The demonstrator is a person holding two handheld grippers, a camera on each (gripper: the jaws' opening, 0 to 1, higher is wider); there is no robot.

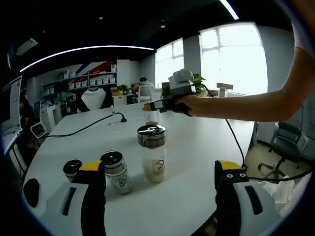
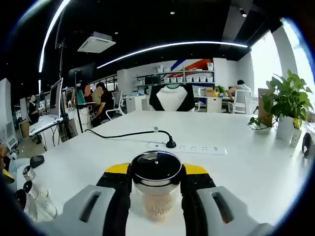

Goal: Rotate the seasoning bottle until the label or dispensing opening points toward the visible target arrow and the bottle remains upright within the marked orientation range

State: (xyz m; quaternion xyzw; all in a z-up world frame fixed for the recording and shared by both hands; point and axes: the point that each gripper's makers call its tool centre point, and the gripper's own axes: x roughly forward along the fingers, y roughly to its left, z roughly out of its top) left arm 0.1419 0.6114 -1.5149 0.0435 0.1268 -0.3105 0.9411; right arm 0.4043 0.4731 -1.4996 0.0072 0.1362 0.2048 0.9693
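While the right hand-held gripper [image 2: 157, 196] clamps the upright seasoning bottle [image 2: 157, 184], left hand-held gripper [image 1: 160, 187] apart

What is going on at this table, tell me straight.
A person works two hand-held grippers over a white table. The right gripper is closed around a seasoning bottle with a dark shiny lid, which stands upright between its jaws. The left gripper hangs open, holding nothing, short of a taller bottle and two smaller jars. No target arrow is visible, so the aim of the label cannot be judged.
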